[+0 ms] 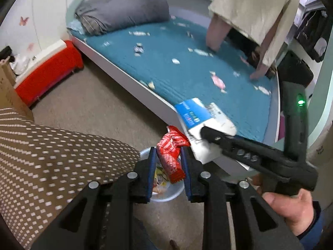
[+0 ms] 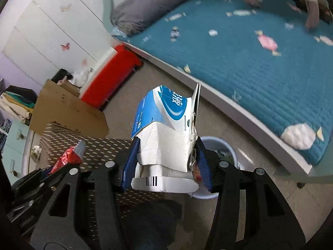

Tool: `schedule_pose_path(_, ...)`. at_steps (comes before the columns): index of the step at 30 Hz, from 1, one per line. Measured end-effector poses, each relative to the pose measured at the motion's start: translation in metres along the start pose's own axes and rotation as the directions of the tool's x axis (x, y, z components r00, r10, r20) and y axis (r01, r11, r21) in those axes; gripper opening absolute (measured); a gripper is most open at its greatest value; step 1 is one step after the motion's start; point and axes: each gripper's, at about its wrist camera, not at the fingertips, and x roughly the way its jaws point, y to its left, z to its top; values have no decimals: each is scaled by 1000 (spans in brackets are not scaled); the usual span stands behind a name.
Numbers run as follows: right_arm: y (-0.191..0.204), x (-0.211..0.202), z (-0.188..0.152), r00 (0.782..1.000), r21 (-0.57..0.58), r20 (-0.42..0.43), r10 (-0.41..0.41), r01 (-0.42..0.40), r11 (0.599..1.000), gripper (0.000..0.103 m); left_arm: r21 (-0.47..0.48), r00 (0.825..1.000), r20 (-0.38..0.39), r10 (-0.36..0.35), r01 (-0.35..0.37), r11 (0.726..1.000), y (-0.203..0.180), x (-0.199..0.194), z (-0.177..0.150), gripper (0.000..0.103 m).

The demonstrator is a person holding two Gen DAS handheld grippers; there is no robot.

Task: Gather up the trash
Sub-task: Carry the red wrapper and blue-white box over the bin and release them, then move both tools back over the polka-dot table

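My left gripper [image 1: 168,152] is shut on a crumpled red wrapper [image 1: 169,152], held right over a pale round bin [image 1: 166,195] on the floor that has scraps inside. My right gripper [image 2: 166,143] is shut on a blue-and-white carton [image 2: 166,129] and holds it above the same bin [image 2: 224,145]. The carton also shows in the left wrist view [image 1: 203,123], beside the red wrapper, with the right gripper [image 1: 206,133] clamped on it. The red wrapper shows at the left of the right wrist view [image 2: 67,159].
A bed with a teal cover [image 1: 187,66] carries several candy-wrapper shapes and a grey pillow [image 1: 122,13]. Another person leans on it at the back right [image 1: 256,10]. A red box [image 1: 50,73], a cardboard box [image 2: 62,108] and a brown dotted cushion [image 1: 52,156] stand left.
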Motion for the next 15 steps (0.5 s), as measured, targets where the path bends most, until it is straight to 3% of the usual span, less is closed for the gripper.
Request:
schedule_pose_path(7,-20,35,-4,998,48,-70,-6,9,999,53,41,996,-94,9,-5,999,-6,38,1,24)
schedule_pose_path(8,-23,40,-5,997,52,-80,0,4,999,54,54,993,-115,7,-1,999,-7,43,2,36)
schedule_pose_path(9,-25,46,-7,996,58,-94,2,3,998,55,63,992,-126,23,-15,998,-8,45,1,70)
schedule_pose_path(10,-28,51,-8,994,65,-109,2,5,998,59,68,991,-125,45,-37,997,-10,47,4,85)
schedule_pose_path(11,-32,57,-9,992,77,-125,0,9,997,71,75,991,-101,82,-75,994,-8,45,4,92)
schedule_pose_path(12,-36,62,-11,991,92,-136,-4,16,996,83,78,991,-94,96,-89,993,-7,43,4,92)
schedule_pose_path(15,-42,67,-17,987,120,-157,-28,47,992,95,67,990,-100,103,-96,993,-3,38,7,92)
